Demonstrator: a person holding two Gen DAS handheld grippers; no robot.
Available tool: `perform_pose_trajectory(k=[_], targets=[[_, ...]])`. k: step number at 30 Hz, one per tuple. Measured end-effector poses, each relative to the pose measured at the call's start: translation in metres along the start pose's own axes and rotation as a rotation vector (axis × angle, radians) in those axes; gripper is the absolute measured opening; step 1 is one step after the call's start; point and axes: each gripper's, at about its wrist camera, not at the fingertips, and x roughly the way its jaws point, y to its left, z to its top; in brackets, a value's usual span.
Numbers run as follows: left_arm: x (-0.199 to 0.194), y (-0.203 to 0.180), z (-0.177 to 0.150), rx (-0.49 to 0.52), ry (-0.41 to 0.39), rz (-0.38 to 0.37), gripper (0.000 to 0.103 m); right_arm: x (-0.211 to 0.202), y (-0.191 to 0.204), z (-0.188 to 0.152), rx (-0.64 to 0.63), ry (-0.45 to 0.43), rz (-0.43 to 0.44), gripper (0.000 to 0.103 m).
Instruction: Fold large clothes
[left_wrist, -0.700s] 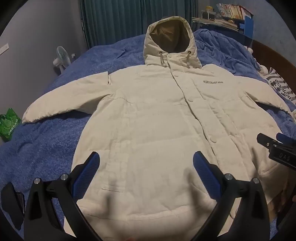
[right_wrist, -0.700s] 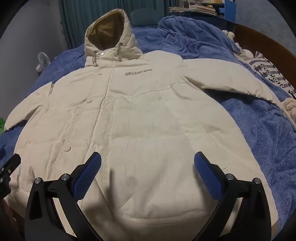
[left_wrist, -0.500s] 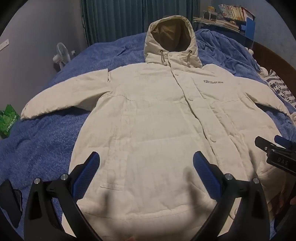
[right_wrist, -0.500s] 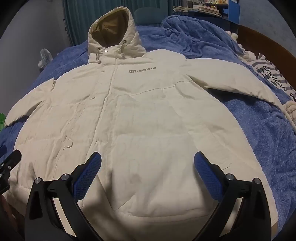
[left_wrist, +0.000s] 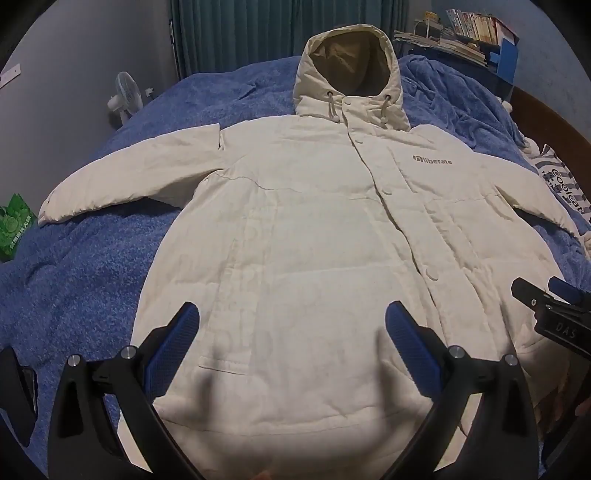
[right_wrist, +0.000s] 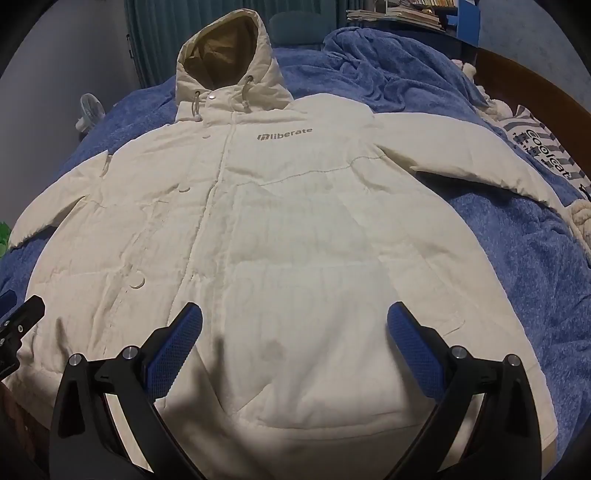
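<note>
The left gripper hangs over the lower front of the cream hooded coat, its two blue-padded fingers spread wide with nothing between them but the fabric below, which they do not touch. It tips steeply downward toward the coat's hem, roughly over the left-hand pocket seam. The right gripper hovers the same way just beside it, fingers equally far apart and empty, pitched down at the hem on the other side of the button placket. Each one shows at the edge of the other's view, so the two sit side by side near the bottom of the coat.

The coat lies face up and buttoned, spread flat on a blue fleece blanket covering the bed, hem nearest the grippers, hood at the far end with its tan lining open upward. Both sleeves stretch out to the sides, angled slightly toward the hem. A grey "liberate" logo sits on the chest.

Farther out, a striped pillow lies past the coat's right-hand sleeve, a small white fan stands beyond the bed by teal curtains, a green packet rests at the left edge, and stacked books fill a shelf behind the hood
</note>
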Motion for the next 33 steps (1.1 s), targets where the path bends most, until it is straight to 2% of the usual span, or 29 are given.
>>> perform_pose_trajectory(k=[33], targets=[[-0.0002, -0.0027, -0.0011, -0.001, 0.003, -0.002, 0.096, 0.002, -0.0021, -0.0018, 0.005, 0.004, -0.002, 0.097]])
